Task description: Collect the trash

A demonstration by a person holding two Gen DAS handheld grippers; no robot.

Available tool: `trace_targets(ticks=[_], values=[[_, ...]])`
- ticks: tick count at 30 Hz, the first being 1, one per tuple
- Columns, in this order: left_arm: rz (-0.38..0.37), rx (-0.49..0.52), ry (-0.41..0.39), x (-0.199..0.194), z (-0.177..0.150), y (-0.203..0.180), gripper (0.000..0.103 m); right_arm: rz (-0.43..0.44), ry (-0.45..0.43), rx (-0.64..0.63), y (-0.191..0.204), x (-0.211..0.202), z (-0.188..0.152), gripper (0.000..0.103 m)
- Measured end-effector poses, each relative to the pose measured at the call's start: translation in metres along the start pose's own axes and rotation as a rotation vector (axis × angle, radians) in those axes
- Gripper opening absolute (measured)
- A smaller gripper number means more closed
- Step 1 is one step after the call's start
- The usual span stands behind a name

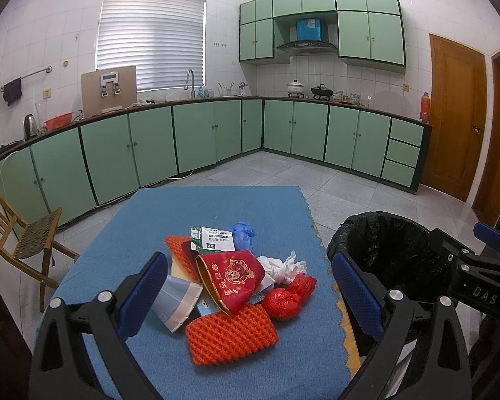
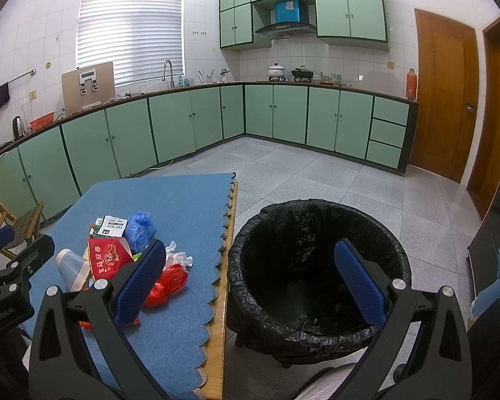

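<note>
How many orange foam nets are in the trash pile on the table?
2: one orange foam net at the pile's near edge, another orange foam net at the far left, partly under the red envelope. More may be buried.

Blue scallop-edged cloth (image 1: 216,206) on the desk; orange knobbly foam netting (image 1: 231,336), a red carton with gold print (image 1: 231,278), crumpled red plastic bag (image 1: 288,296), white tissue (image 1: 283,266), blue glove (image 1: 241,233); black-lined bin (image 2: 316,263); mint-green cabinets (image 1: 150,146)
</note>
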State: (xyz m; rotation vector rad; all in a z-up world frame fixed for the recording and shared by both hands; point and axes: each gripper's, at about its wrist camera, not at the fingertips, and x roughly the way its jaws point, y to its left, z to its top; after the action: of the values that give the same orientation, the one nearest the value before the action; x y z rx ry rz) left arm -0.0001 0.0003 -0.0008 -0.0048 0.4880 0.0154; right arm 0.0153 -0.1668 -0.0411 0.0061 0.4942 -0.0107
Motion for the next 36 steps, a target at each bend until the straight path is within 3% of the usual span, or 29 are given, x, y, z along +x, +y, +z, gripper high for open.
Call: trace_targets(ticks=[28, 36], values=[[-0.001, -0.018, 0.019, 0.009, -0.005, 0.009, 0.097, 0.032, 0.019, -0.021, 0.011, 0.010, -0.001, 0.098], [0.097, -0.032, 0.037, 0.026, -0.015, 0.041, 0.097, 0.054, 0.055, -0.026, 0.027, 0.037, -0.007, 0.098]])
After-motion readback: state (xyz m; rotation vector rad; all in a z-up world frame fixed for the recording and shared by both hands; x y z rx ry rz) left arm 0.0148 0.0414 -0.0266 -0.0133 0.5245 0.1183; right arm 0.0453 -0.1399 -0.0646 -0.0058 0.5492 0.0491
